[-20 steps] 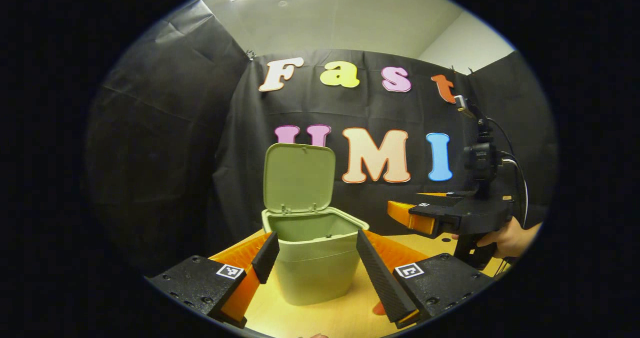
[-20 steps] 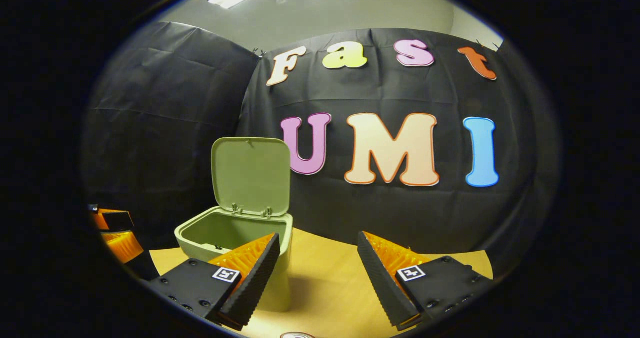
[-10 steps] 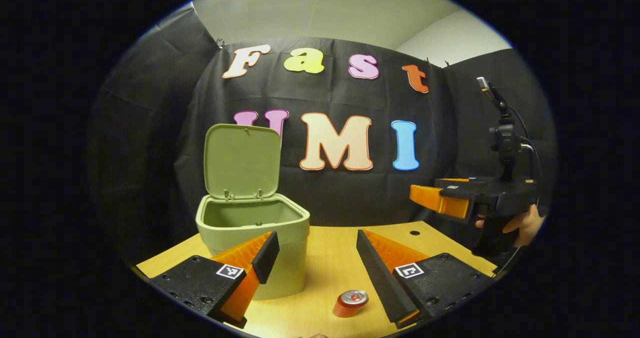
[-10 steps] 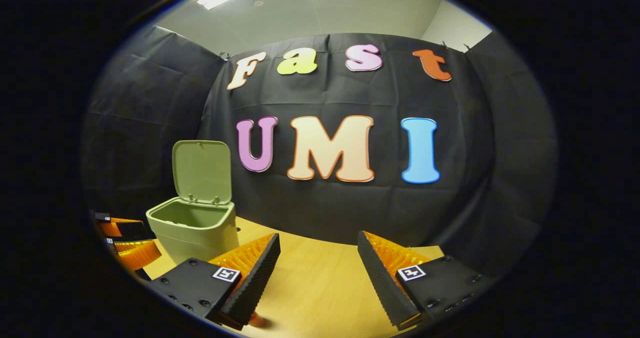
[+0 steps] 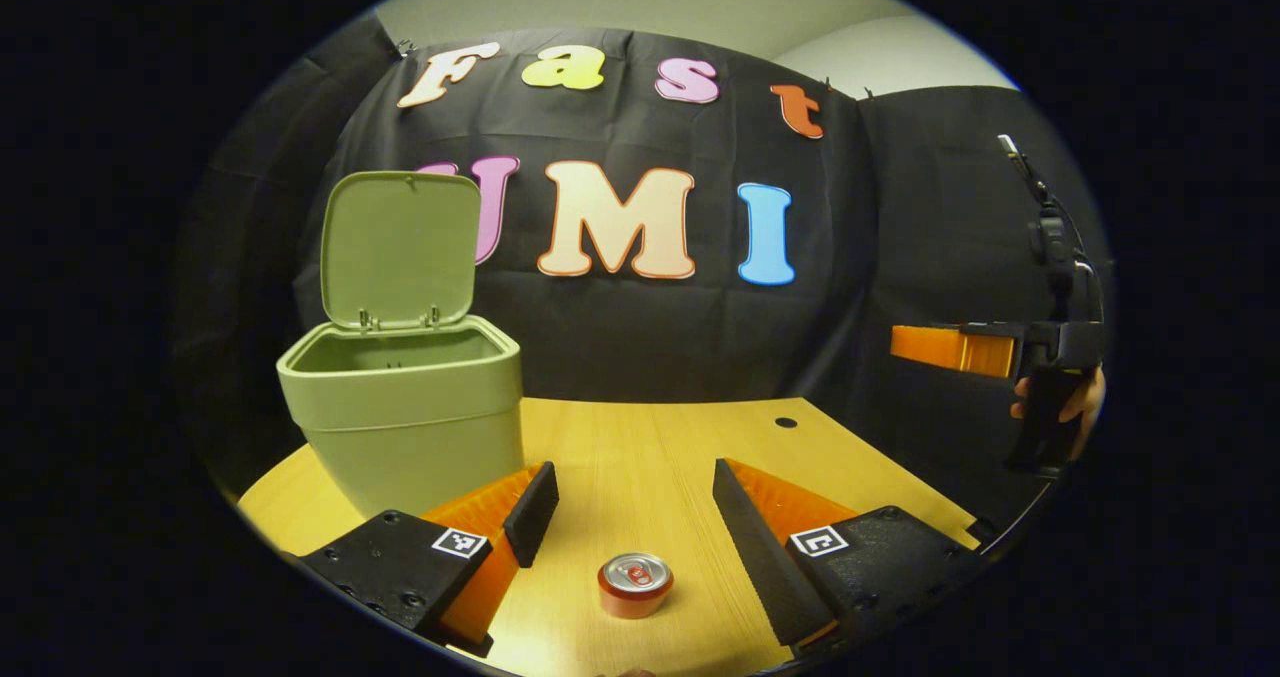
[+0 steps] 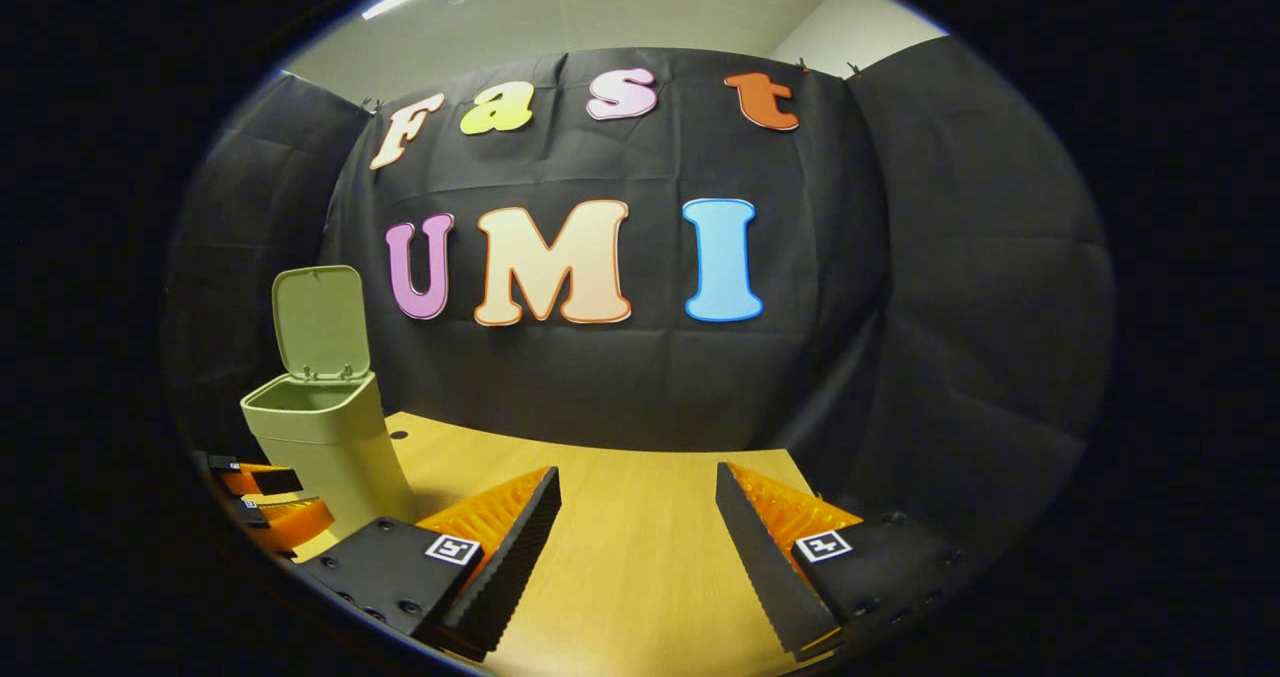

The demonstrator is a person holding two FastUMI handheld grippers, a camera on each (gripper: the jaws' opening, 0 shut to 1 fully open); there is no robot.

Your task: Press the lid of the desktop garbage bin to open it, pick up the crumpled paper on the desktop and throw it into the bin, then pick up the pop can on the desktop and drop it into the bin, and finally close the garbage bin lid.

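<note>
Both grippers spread, empty. Short red aluminium pop can [image 5: 635, 585] stands upright on the wooden desk [image 5: 640, 457], right of the green plastic bin [image 5: 405, 412], lid [image 5: 398, 249] up. Can sits dead ahead between my left gripper [image 5: 632, 517] fingers; right gripper [image 6: 638, 532] well off, so left takes it.

left gripper [image 5: 630, 517] and right gripper [image 6: 638, 527] both hover, fingers spread apart.

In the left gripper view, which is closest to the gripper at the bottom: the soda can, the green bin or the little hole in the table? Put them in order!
From the left gripper:
1. Pop can, upright on the table just ahead, between its fingers.
2. Green bin, farther back on the left, lid up.
3. Small hole in the tabletop, far back on the right.
</note>
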